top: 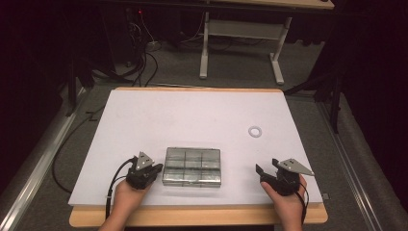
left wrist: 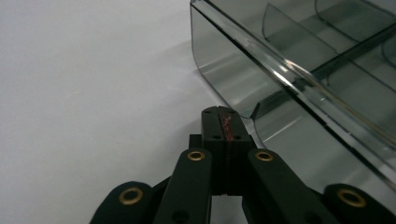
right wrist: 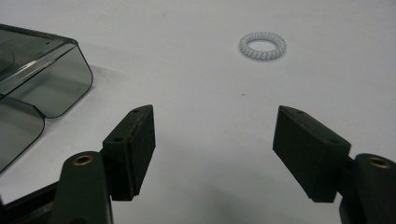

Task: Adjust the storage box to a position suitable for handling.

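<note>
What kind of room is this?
Probably a lab or recording studio: a white-topped table ringed by dark curtains, loose cables on the carpet, and a person's left hand-held gripper beside a compartment box.

My left gripper (left wrist: 223,122) view cuts the clear compartment box (left wrist: 299,70) off at its top and right edges. Whether its compartments hold anything, I cannot tell.
</note>
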A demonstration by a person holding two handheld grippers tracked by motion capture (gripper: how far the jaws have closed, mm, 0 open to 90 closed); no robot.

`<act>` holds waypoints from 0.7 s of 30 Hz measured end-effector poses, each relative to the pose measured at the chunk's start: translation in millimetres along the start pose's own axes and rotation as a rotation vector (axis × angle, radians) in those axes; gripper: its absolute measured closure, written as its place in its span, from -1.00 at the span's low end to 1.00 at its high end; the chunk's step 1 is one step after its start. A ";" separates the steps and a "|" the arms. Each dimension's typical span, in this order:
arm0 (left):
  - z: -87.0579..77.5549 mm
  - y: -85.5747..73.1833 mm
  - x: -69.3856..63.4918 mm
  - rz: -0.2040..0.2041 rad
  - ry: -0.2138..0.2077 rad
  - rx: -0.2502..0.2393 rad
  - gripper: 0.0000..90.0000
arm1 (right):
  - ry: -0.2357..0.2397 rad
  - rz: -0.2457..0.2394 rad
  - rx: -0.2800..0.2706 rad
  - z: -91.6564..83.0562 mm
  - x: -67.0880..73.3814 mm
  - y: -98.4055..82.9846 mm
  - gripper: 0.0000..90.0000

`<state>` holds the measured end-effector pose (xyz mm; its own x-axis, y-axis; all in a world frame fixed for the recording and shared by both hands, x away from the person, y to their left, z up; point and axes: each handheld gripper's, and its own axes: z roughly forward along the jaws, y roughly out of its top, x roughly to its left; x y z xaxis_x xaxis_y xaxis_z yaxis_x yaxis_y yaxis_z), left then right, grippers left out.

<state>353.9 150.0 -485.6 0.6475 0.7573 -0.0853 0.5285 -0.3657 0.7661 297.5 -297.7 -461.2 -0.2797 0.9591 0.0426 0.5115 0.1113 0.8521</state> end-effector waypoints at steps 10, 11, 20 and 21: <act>0.0 -1.9 -9.1 0.002 -0.037 0.012 1.00 | 0.010 0.011 0.015 2.5 0.2 -1.9 -0.26; 0.1 -2.0 -10.9 0.009 -0.041 0.012 1.00 | 0.010 0.010 0.013 2.6 0.0 -2.0 -0.26; 5.6 1.7 -27.7 0.055 -0.056 0.017 1.00 | 0.011 0.005 0.010 3.3 -0.1 0.0 -0.23; 5.9 2.2 -29.5 0.068 -0.051 0.020 1.00 | 0.011 0.014 0.007 2.9 -0.9 -0.1 -0.23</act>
<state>339.2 123.7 -485.1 0.7092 0.7019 -0.0662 0.4927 -0.4263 0.7586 300.0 -297.9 -462.8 -0.2814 0.9577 0.0607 0.5213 0.0995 0.8475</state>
